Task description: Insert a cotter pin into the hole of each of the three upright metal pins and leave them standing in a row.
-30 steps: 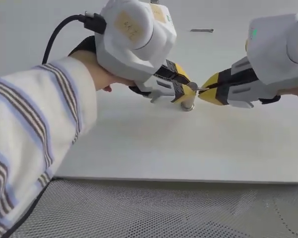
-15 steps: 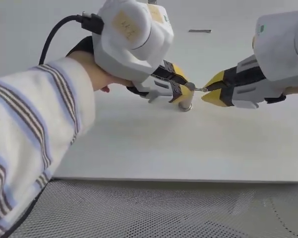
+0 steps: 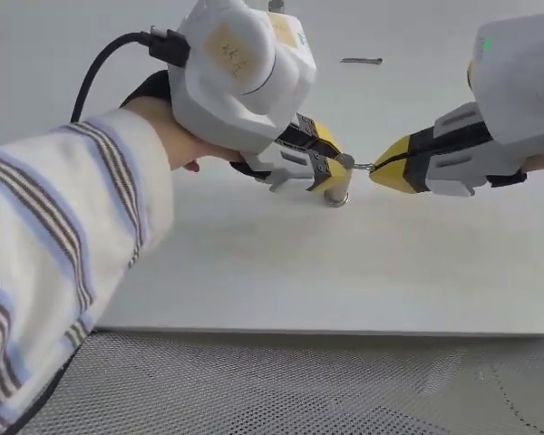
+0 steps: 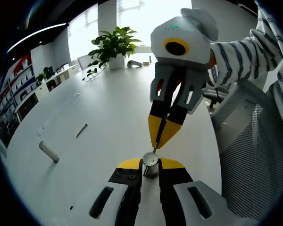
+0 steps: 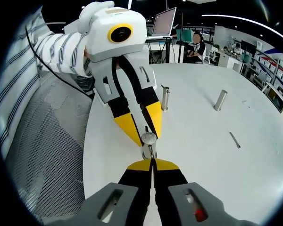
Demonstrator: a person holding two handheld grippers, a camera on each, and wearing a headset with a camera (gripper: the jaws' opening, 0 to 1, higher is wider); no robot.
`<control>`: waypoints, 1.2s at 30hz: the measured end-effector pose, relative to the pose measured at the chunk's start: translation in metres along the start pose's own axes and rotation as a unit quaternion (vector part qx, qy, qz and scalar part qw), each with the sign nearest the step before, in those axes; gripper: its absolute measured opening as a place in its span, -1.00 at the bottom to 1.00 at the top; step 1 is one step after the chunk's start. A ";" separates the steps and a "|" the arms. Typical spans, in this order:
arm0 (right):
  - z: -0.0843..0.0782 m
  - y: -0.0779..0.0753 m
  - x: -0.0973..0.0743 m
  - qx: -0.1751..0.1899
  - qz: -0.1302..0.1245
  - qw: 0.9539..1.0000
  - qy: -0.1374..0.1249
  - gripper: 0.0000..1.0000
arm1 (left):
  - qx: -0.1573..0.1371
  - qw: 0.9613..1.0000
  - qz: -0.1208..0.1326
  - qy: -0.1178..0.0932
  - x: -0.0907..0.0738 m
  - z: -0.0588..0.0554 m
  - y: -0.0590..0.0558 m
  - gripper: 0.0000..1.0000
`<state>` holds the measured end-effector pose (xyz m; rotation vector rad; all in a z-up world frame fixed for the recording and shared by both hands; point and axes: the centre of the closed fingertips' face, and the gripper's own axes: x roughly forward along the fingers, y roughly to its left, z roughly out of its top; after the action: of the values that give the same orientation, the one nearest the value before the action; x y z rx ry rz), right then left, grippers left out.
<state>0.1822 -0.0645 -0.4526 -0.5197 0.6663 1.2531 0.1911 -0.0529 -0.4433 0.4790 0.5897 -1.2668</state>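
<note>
A short upright metal pin (image 3: 338, 188) stands on the white table (image 3: 281, 263), and my left gripper (image 3: 337, 172) is shut on it just below its head. In the left gripper view the pin (image 4: 151, 163) rises between my yellow jaws (image 4: 151, 165). From the right, my right gripper (image 3: 374, 169) holds a thin cotter pin (image 3: 364, 167) level, with its tip at the pin's head. The right gripper view shows the cotter pin (image 5: 151, 151) pinched in my shut right gripper (image 5: 152, 162) and pointing at the pin head (image 5: 148, 138). Whether the tip sits inside the hole I cannot tell.
Two more metal pins (image 5: 165, 98) (image 5: 220, 100) stand farther back on the table. A loose cotter pin (image 5: 234, 139) lies near them; the head view has one (image 3: 361, 62) at the far side. A potted plant (image 4: 114, 44) stands at the table's far end. A mesh chair (image 3: 281, 381) is below the table's near edge.
My right gripper has drawn back a little to the right, widening the gap between its tips and the metal pin. The left gripper keeps its hold in place.
</note>
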 end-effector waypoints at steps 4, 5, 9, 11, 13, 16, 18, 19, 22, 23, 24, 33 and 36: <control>0.005 0.001 0.002 -0.003 0.002 1.000 0.002 -1.00 | 0.002 1.000 -0.001 0.000 0.000 0.000 0.001 -0.81; 0.006 0.001 0.002 -0.005 0.002 1.000 0.003 -1.00 | 0.003 1.000 -0.001 0.000 0.000 0.000 0.001 -0.81; 0.009 0.003 0.005 -0.011 0.007 1.000 0.007 -1.00 | 0.005 1.000 -0.002 0.000 0.000 0.000 0.002 -0.81; 0.008 0.002 0.005 -0.016 0.009 1.000 0.009 -1.00 | 0.005 1.000 -0.002 -0.001 0.000 -0.001 0.002 -0.81; 0.008 0.000 0.006 -0.024 0.003 1.000 0.013 -1.00 | 0.004 1.000 -0.002 -0.003 0.000 -0.001 0.003 -0.80; 0.008 0.000 0.007 -0.026 0.003 1.000 0.013 -1.00 | 0.003 1.000 -0.002 -0.006 0.000 -0.001 0.003 -0.80; 0.008 -0.001 0.007 -0.028 0.003 1.000 0.014 -1.00 | 0.003 1.000 -0.001 -0.008 0.001 -0.001 0.003 -0.80; 0.008 -0.001 0.007 -0.030 0.002 0.999 0.015 -1.00 | 0.003 1.000 -0.001 -0.008 0.001 -0.001 0.003 -0.80; 0.008 -0.002 0.007 -0.038 -0.005 0.999 0.016 -1.00 | 0.002 1.000 0.000 -0.010 0.000 -0.002 0.004 -0.79; 0.007 -0.003 0.007 -0.039 -0.007 0.999 0.017 -1.00 | 0.001 1.000 0.004 -0.013 -0.001 -0.002 0.006 -0.77; 0.007 -0.003 0.007 -0.038 -0.007 0.999 0.019 -0.97 | 0.000 1.000 0.008 -0.017 -0.002 -0.001 0.008 -0.71; 0.001 -0.001 0.002 -0.012 -0.014 1.000 0.015 -0.75 | -0.016 0.997 0.015 -0.070 -0.022 0.004 0.002 -0.19; 0.002 0.001 0.002 -0.004 -0.014 1.000 0.010 -0.72 | -0.037 0.994 0.035 -0.095 -0.030 0.004 0.000 0.09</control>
<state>0.1821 -0.0615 -0.4527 -0.5470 0.6678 1.2264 0.1858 -0.0336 -0.4204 0.3118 0.4531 -1.2034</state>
